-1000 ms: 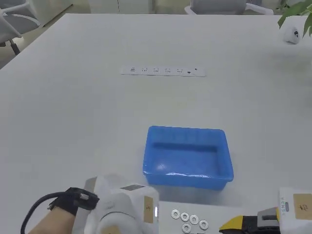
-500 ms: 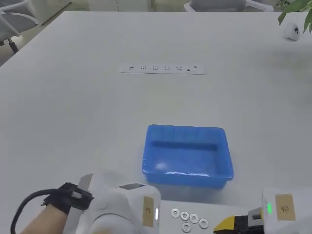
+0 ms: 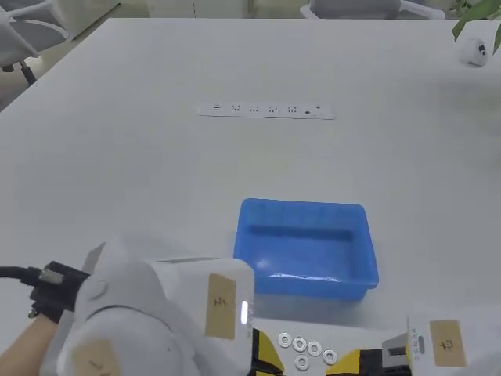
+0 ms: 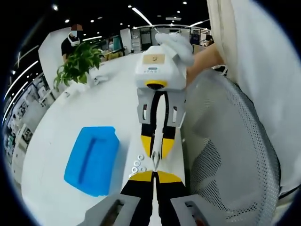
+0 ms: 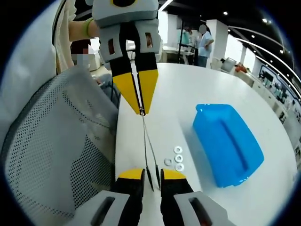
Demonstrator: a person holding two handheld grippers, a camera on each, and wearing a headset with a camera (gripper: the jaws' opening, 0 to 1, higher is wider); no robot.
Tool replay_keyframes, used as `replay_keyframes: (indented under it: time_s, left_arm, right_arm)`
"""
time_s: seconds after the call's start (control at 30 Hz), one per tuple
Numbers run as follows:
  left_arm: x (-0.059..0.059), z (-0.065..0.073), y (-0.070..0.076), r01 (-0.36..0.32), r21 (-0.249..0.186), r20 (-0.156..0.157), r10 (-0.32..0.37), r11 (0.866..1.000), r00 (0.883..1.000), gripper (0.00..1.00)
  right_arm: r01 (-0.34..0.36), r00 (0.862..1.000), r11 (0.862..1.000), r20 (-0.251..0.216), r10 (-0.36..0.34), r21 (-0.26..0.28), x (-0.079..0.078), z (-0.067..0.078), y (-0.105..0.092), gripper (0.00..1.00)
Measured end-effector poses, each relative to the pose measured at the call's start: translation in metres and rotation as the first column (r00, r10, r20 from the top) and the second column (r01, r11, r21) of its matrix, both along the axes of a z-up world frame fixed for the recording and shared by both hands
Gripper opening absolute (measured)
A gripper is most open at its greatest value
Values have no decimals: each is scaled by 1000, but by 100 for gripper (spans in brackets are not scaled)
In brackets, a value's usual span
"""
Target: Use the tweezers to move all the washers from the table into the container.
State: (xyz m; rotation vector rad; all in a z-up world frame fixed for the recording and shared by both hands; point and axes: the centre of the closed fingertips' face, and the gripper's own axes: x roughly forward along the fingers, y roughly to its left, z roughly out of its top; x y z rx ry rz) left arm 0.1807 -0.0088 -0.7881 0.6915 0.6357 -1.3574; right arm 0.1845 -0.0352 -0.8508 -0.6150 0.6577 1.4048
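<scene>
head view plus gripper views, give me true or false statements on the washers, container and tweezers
The washers lie on the table, outside the blue container. True.
The washers sit beyond the container, on its far side. False: they lie on its near side, toward the person.
The tweezers lie flat on the table, untouched. False: they run between the left gripper and the right gripper.
A power strip lies beyond the container. True.

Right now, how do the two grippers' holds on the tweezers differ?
The left gripper has its fingers pressed together; the right gripper has them slightly apart. The left gripper pinches the tweezers' joined end; the right gripper flanks their spread arms. Both are yellow-tipped and face each other beside the washers.
</scene>
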Motion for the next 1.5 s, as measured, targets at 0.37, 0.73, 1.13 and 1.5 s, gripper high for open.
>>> replay_keyframes:
  time_s: [0.37, 0.73, 1.13, 1.5]
  left_arm:
    - [-3, 17, -17, 22, -69, -6, -23, 997, 1000, 0]
    - [12, 27, -11, 14, -58, 24, -13, 998, 1000, 0]
    - [27, 21, -12, 9, -15, 0, -9, 1000, 1000, 0]
    - [36, 23, -16, -7, -39, -89, 3, 999, 996, 0]
  right_arm:
    - [-20, 1000, 999, -7, 20, 25, -4, 1, 8, 7]
    - [27, 1000, 996, -1, -27, 81, 15, 9, 24, 7]
    - [55, 998, 994, -45, -51, 94, 26, 2, 30, 7]
    - [52, 995, 983, -96, -36, 174, 26, 34, 40, 9]
